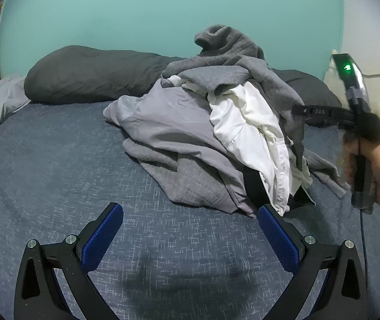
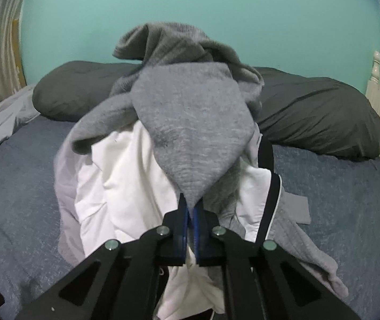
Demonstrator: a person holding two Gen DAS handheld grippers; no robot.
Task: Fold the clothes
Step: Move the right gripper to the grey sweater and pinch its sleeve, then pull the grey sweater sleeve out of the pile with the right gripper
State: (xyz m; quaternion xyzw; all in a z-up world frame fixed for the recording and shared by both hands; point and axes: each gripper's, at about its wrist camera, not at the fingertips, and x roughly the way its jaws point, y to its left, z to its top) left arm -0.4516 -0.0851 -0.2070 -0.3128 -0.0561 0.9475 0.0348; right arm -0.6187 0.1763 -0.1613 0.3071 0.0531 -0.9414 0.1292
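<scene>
Where pinched, grey garment (image 2: 190, 138) tip hidden.

Left wrist view: low over bed (image 1: 43, 165), facing clothes pile (image 1: 203, 133) mid-frame, near. Right wrist view: close against same pile (image 2: 184, 133). Both share pillows, teal wall.

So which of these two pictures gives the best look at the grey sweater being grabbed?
The right wrist view: the grey sweater fills the middle, its corner pinched in the shut right gripper. The left wrist view shows the sweater draped over the clothes pile, farther off; the grip there is blurred.
</scene>
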